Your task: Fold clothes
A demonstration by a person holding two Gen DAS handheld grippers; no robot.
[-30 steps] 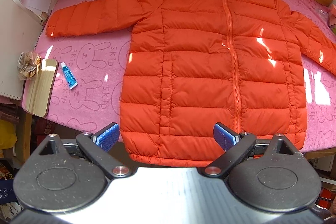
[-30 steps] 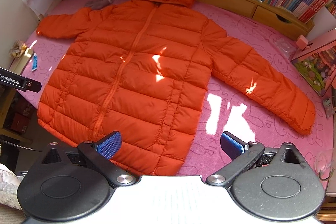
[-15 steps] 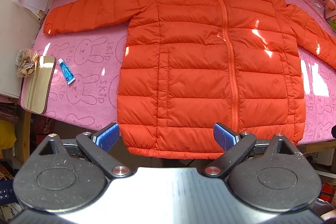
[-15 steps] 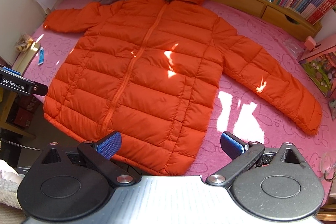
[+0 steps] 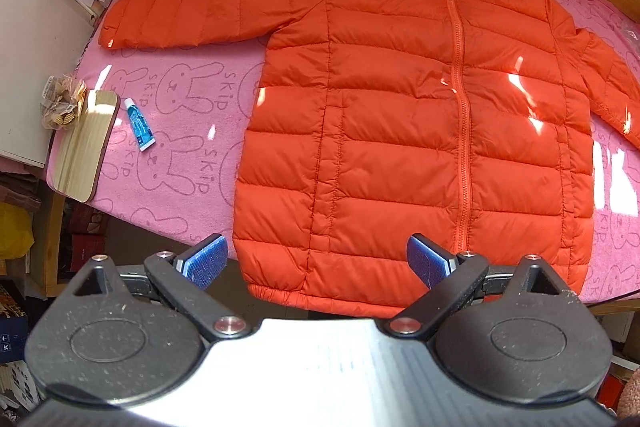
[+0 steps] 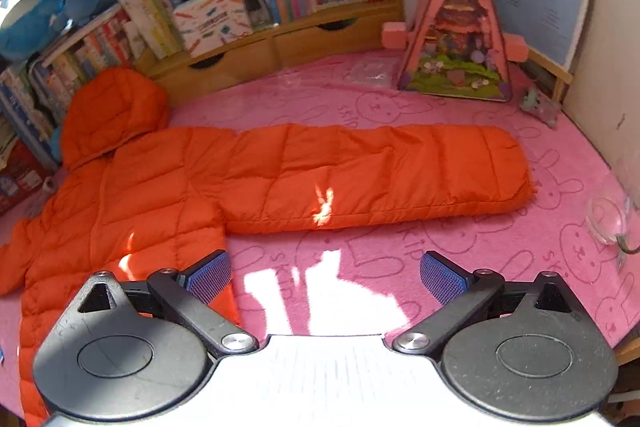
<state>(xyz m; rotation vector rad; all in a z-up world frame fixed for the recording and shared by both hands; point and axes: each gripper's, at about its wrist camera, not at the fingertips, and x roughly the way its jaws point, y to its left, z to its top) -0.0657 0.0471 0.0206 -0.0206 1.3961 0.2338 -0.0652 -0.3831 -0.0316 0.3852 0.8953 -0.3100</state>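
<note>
Our quilted orange hooded puffer jacket (image 5: 420, 115) lay flat, unfolded, on the pink rabbit-print table cover (image 5: 180, 115); left gripper (image 5: 318, 261) and right gripper (image 6: 326, 277) gaped empty. Next, we judged, a sleeve (image 6: 380, 175) needed seizing.

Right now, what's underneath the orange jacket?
The orange puffer jacket lies flat on a pink bunny-print table cover, which shows around it. Its hem hangs slightly past the front edge. Whatever is directly beneath is hidden.

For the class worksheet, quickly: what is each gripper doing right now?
Left gripper: open, holding nothing, above jacket hem.
Right gripper: open, holding nothing.
</note>
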